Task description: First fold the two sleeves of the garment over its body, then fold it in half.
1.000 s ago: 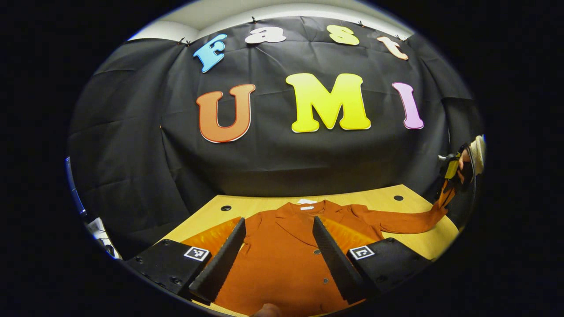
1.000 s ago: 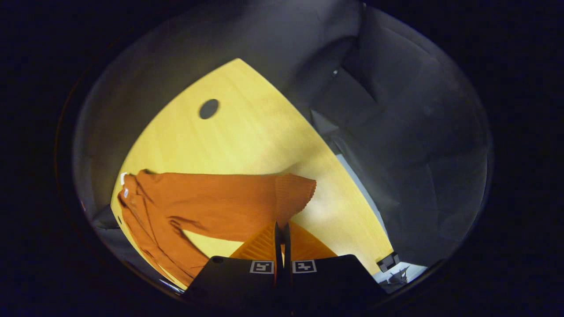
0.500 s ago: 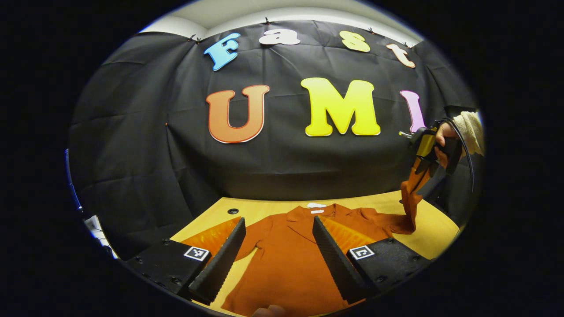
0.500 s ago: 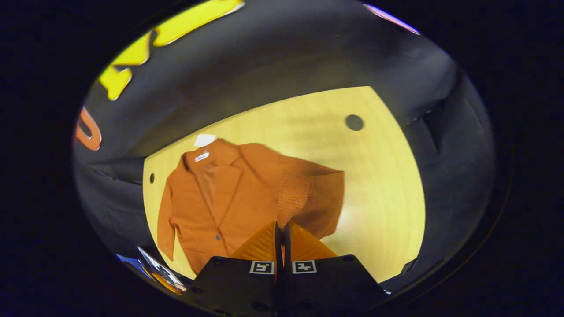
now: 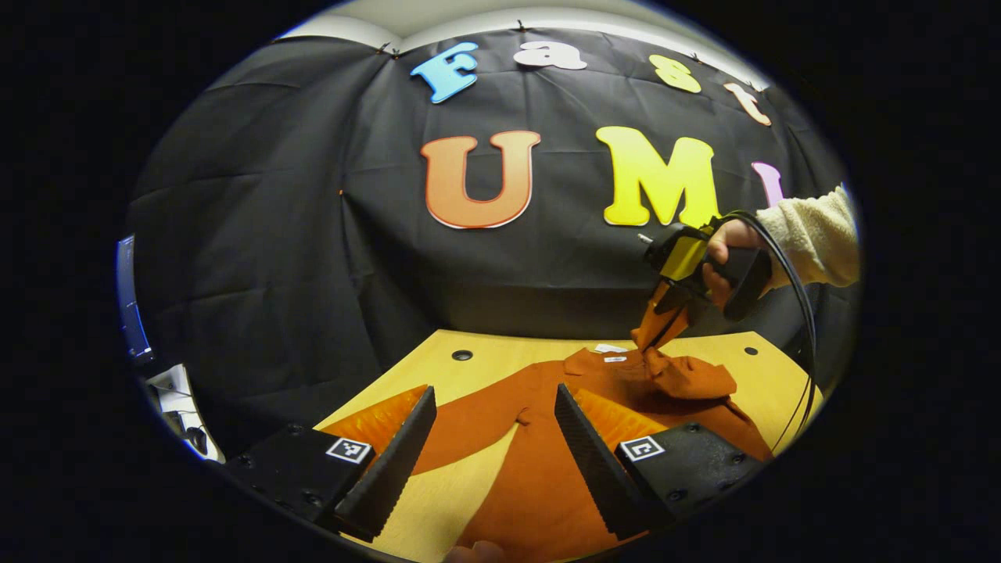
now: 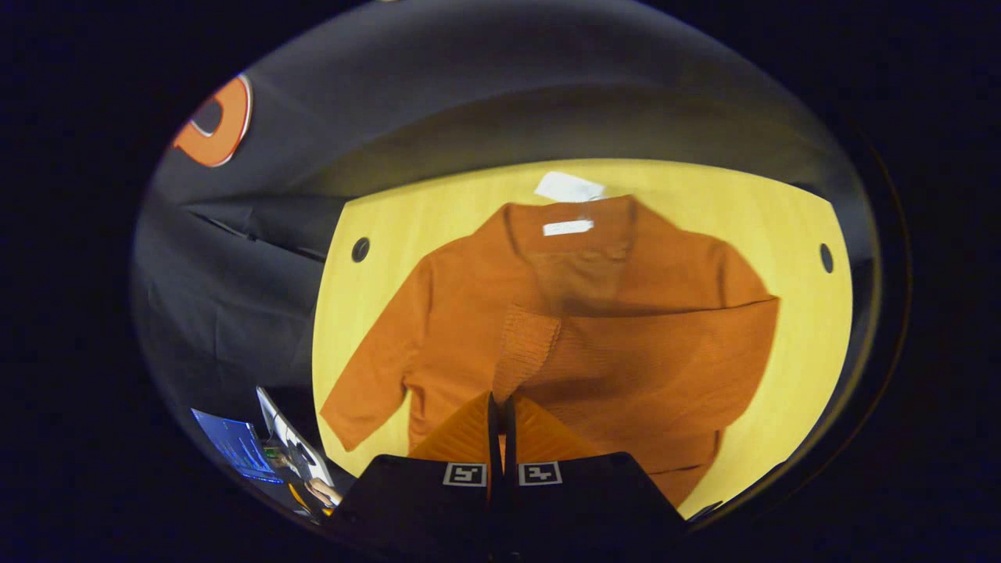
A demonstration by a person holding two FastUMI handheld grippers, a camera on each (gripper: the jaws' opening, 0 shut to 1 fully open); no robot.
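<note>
An orange jacket [image 6: 594,328] lies face up on the yellow wooden table [image 6: 391,234], collar toward the far edge. One sleeve [image 6: 665,344] is drawn sideways across the chest, and its ribbed cuff [image 6: 528,348] hangs from my right gripper [image 6: 498,400], which is shut on it just above the garment's middle. The other sleeve [image 6: 367,391] still stretches out flat to the side. In the left gripper view, a hand in a cream sleeve [image 5: 813,234] holds the right gripper [image 5: 653,338] over the collar. My left gripper [image 5: 493,391] hovers open above the jacket [image 5: 539,453] at the near side, holding nothing.
A white paper tag [image 6: 569,186] lies on the table beyond the collar. Round holes [image 6: 360,249] [image 6: 826,257] mark the table's far corners. A lit screen [image 6: 235,450] and other gear sit below the table's left edge. The black cloth wall [image 5: 313,274] closes the back.
My right gripper has lifted the sleeve from the table's right side and carried it across over the jacket's chest. My left gripper has stayed open near the front.
</note>
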